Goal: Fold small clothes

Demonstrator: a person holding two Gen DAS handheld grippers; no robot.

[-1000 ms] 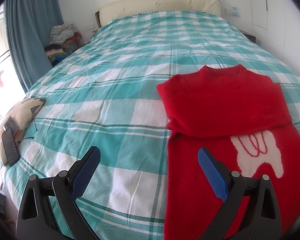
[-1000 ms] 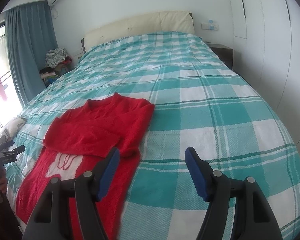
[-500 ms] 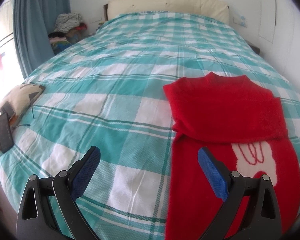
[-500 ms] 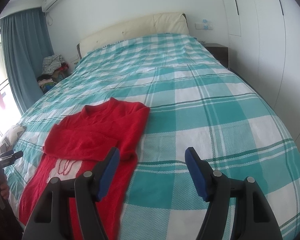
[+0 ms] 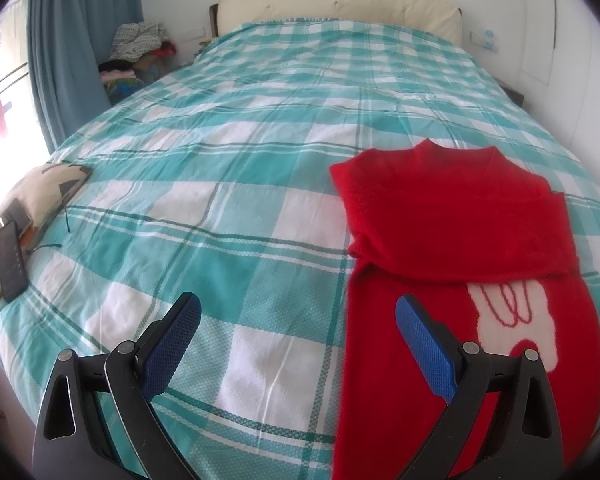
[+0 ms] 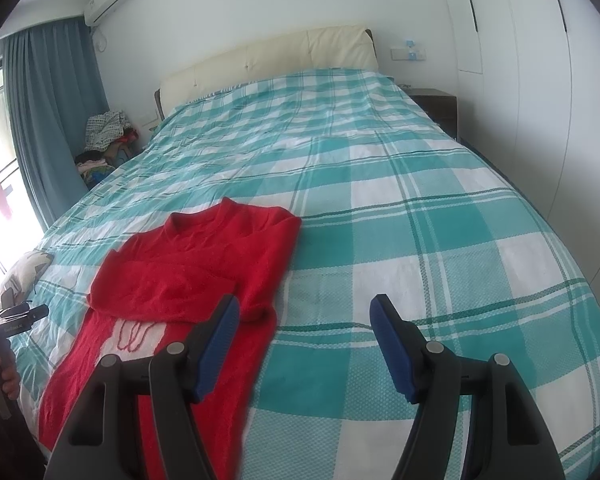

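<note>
Sweater (image 5: 452, 216) in red knit lies flat on the checked bedspread (image 5: 236, 184) near the foot of the bed, its collar toward the headboard and both sleeves already crossed over the chest, with the white motif showing on the lower body below them. Over the last second very little has changed with the garment: it has kept the same shape and place. What has shifted is the left view, which has rolled slightly and now frames the sweater a little further to the right and lower, while the right view has stayed almost fixed.

Both sets of tongs hang above the bed with nothing between their blue pads. The left tongs (image 5: 298, 340) stand apart, one pad over the bedspread and the other over the sweater's left edge. The right tongs (image 6: 305, 340) stand equally apart, straddling the sweater's right edge and the bare bedspread.

This reads as a pause between folds: the sleeve fold looks finished, and the bottom hem, nearest the person, probably remains to be brought up toward the collar. Neither pair has closed on fabric yet.
</note>
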